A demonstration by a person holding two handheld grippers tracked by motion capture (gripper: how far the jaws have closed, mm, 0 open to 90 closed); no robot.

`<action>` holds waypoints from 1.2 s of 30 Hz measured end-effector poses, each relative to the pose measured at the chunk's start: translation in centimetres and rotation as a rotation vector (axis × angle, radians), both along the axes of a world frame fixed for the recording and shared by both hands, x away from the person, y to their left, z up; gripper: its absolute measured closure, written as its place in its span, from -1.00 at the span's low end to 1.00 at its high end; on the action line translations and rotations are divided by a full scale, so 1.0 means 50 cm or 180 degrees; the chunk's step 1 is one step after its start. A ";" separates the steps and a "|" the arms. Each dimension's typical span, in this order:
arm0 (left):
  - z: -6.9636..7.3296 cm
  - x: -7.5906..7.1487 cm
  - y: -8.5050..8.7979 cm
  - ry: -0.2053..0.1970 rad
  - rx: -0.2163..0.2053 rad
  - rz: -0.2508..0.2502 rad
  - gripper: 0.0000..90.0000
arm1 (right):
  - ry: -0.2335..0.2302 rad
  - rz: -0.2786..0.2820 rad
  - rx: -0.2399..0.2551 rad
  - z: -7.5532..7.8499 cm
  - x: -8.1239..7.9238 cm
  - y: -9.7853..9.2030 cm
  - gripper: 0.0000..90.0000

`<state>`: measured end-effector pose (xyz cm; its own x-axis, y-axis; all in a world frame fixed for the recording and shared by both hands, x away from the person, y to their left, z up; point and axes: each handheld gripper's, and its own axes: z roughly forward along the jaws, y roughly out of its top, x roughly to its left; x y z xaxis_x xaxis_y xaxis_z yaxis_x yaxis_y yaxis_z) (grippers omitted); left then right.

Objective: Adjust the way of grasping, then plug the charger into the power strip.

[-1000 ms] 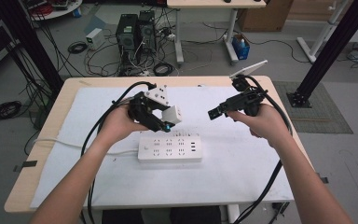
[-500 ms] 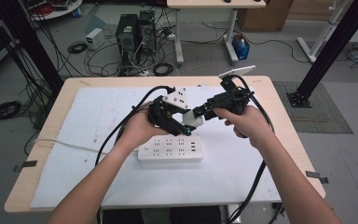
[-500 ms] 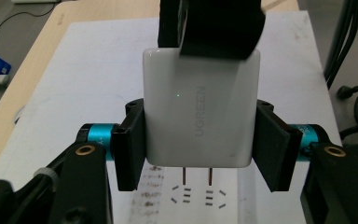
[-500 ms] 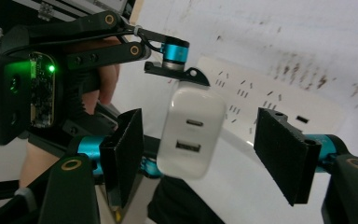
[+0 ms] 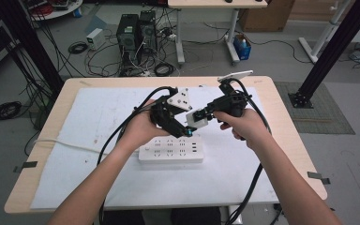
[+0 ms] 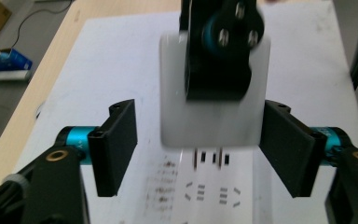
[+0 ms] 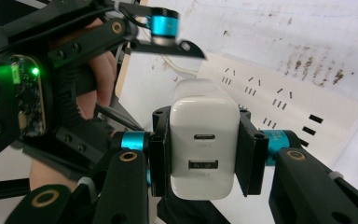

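Above table centre: charger [image 7: 204, 145] passed between grippers.
Clamped in right gripper [image 7: 204, 151] over power strip [image 5: 171, 152]; left gripper [image 6: 200, 149] just opened, jaws apart beside charger, not pressing.

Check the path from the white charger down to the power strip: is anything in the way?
Nothing visible lies on the power strip. The left gripper, open, flanks the charger held by the right gripper and sits just above the strip.

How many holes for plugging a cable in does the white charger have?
2. On the white charger, clamped in the right hand-held gripper, a small oval port sits above a wider rectangular port. Its other faces are hidden, so there may be more.
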<state>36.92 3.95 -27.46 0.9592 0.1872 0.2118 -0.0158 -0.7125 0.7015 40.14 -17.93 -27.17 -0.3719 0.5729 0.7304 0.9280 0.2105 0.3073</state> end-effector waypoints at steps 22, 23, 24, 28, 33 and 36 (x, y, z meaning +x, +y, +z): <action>-0.014 0.037 0.252 0.0763 0.1458 0.1309 -0.53 | -0.1034 0.0549 -0.2011 0.091 -0.013 -0.030 0.38; -0.013 0.036 0.254 0.0767 0.1449 0.1303 -0.53 | -0.1043 0.0576 -0.2013 0.091 -0.014 -0.029 0.38; -0.011 0.036 0.256 0.0772 0.1434 0.1305 -0.53 | -0.1066 0.0617 -0.2015 0.091 -0.015 -0.026 0.38; -0.010 0.032 0.265 0.0782 0.1401 0.1311 -0.53 | -0.1139 0.0727 -0.2004 0.091 -0.012 -0.015 0.38; -0.013 0.024 0.278 0.0809 0.1414 0.1277 -0.53 | -0.1204 0.0938 -0.2043 0.080 0.002 0.008 0.38; -0.014 0.021 0.286 0.0816 0.1430 0.1256 -0.53 | -0.1239 0.1086 -0.2057 0.070 0.011 0.031 0.38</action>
